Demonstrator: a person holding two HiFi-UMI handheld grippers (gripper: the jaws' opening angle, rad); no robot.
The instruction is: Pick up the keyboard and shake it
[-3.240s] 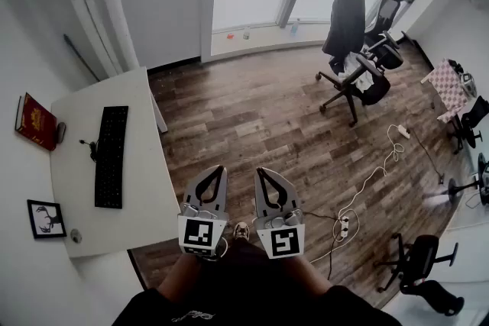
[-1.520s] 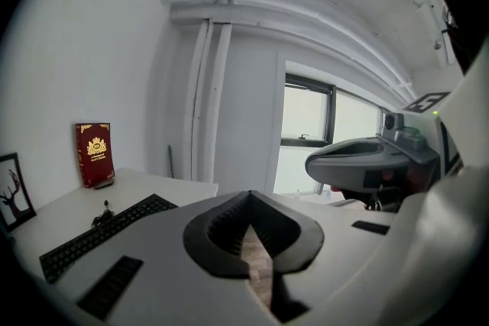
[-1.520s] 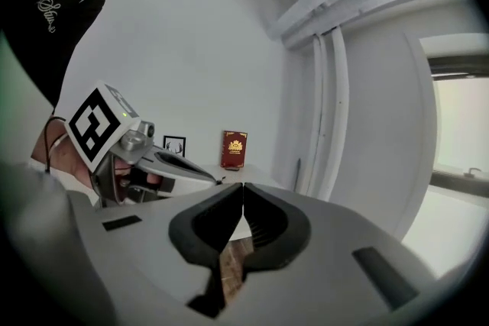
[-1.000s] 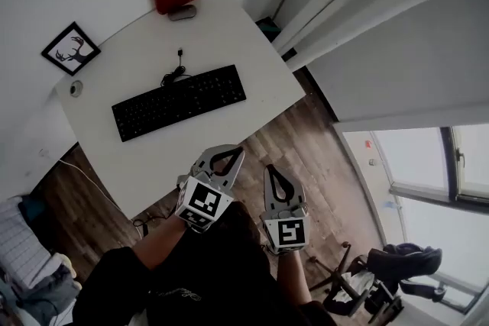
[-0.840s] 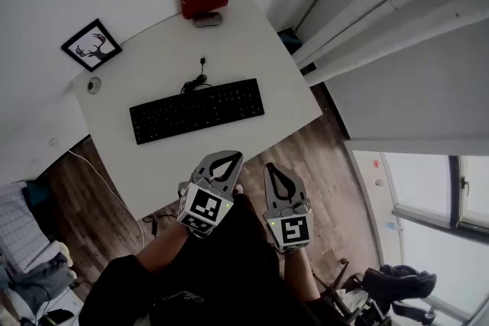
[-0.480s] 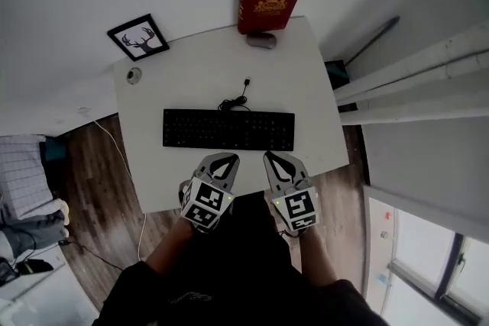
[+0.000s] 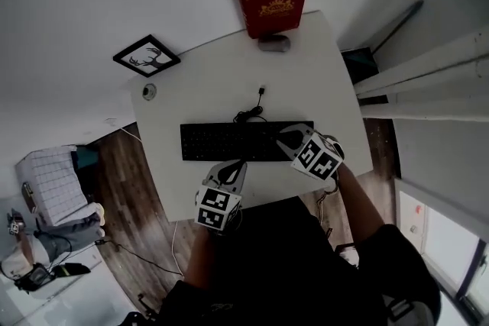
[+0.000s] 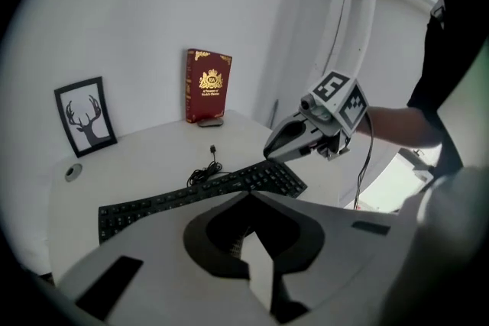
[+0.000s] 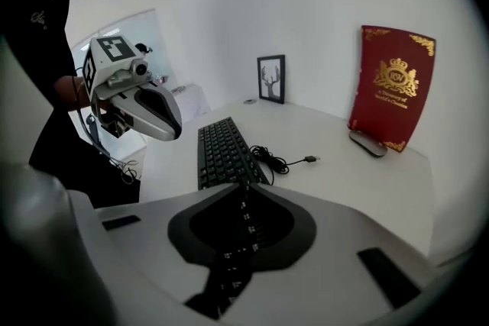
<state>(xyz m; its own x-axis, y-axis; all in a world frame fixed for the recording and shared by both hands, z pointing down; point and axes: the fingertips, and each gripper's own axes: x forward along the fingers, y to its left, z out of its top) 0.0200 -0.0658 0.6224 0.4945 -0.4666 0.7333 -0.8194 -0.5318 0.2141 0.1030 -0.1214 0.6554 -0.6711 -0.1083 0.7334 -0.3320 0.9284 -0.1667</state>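
Note:
A black keyboard [image 7: 244, 141] lies flat across the white table [image 7: 199, 95], with its coiled cable [image 7: 250, 112] trailing toward the wall. My left gripper [image 7: 238, 163] is shut and empty. It hovers at the keyboard's near edge, about mid-length. In the left gripper view its tips [image 8: 248, 195] point at the keyboard [image 8: 176, 202]. My right gripper [image 7: 284, 135] is also shut and empty, above the keyboard's right end. The right gripper view shows its tips [image 9: 244, 183] over the keyboard [image 9: 221, 149]. I cannot tell whether either gripper touches the keys.
A red book [image 7: 273, 0] stands against the wall with a grey mouse [image 7: 273, 43] before it. A framed deer picture [image 7: 146, 56] and a small round object [image 7: 149, 91] sit at the table's back left. Wood floor and a chequered bundle [image 7: 53, 179] lie to the left.
The view has swung round to face the table. Both grippers have come forward and down to the keyboard, the right one reaching out over its right end.

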